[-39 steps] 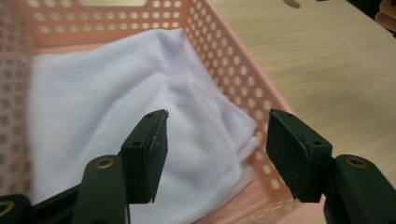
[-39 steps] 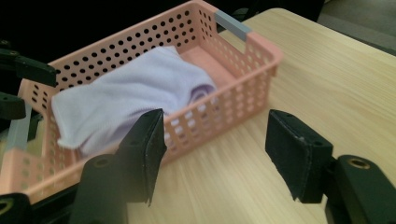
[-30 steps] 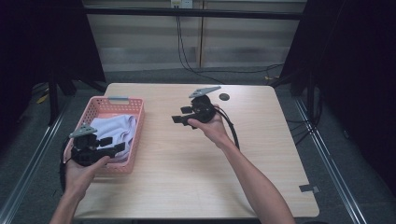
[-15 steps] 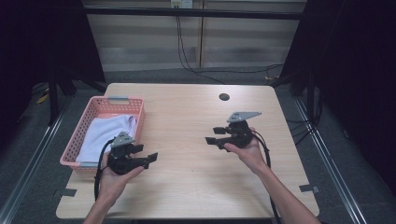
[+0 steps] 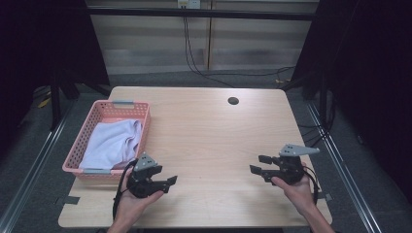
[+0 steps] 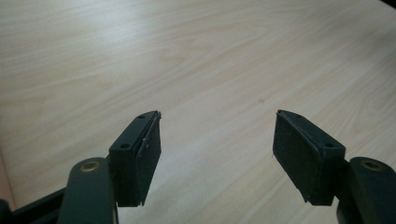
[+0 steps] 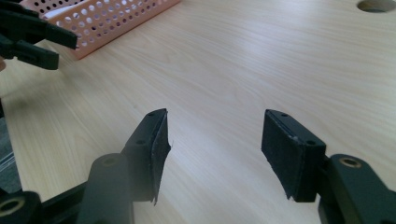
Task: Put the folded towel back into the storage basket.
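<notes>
— Both tongs gape with nothing between them: my left gripper [image 5: 165, 183] just opened wider, hovering near the pink basket [image 5: 100, 112]; my right gripper [image 5: 258, 164] sits well apart over bare table [image 5: 204, 126].

— And the cloth [image 5: 112, 141]?

— Folded inside the basket. I see no readable writing anywhere.

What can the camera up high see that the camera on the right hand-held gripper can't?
From the high view alone: a pale cloth lying inside the pink basket, the person's two hands, and the grey plate on top of the right hand-held gripper. From the right gripper view alone: a close look at that gripper's two black pads, standing apart with bare wood between them. Both share the wooden table, the basket's holed wall, the round hole in the tabletop, and the left hand-held gripper, which has open jaws.
</notes>
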A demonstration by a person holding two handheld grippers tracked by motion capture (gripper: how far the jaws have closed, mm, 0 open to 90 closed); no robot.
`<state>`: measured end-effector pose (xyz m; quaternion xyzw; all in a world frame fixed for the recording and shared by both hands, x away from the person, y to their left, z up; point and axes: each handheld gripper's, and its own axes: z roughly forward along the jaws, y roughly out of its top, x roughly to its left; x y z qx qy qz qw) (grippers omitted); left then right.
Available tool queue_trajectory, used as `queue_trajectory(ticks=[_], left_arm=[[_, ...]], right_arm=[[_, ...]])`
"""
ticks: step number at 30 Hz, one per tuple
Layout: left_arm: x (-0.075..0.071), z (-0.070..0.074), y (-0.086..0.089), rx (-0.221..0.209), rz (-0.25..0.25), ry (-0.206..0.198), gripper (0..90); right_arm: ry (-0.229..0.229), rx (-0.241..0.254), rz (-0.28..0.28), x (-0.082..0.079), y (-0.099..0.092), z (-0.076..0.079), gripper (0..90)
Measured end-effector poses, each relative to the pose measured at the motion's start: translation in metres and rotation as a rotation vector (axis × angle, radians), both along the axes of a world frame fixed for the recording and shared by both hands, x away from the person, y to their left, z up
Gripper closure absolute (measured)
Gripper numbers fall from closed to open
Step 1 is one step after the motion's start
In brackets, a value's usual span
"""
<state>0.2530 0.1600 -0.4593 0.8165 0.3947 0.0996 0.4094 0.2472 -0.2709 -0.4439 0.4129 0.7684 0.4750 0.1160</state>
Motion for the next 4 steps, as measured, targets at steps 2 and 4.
queue_trajectory(ticks=[2, 4], left_arm=[[-0.0016, -0.0063, 0.0012, 0.015, -0.003, 0.019, 32.5], [-0.002, -0.0094, 0.0025, 0.016, 0.007, 0.029, 32.2]], right_arm=[[0.02, -0.025, -0.008, -0.0037, -0.0049, -0.0075, 40.2], [0.032, -0.03, -0.015, -0.0034, -0.0077, -0.0125, 38.6]])
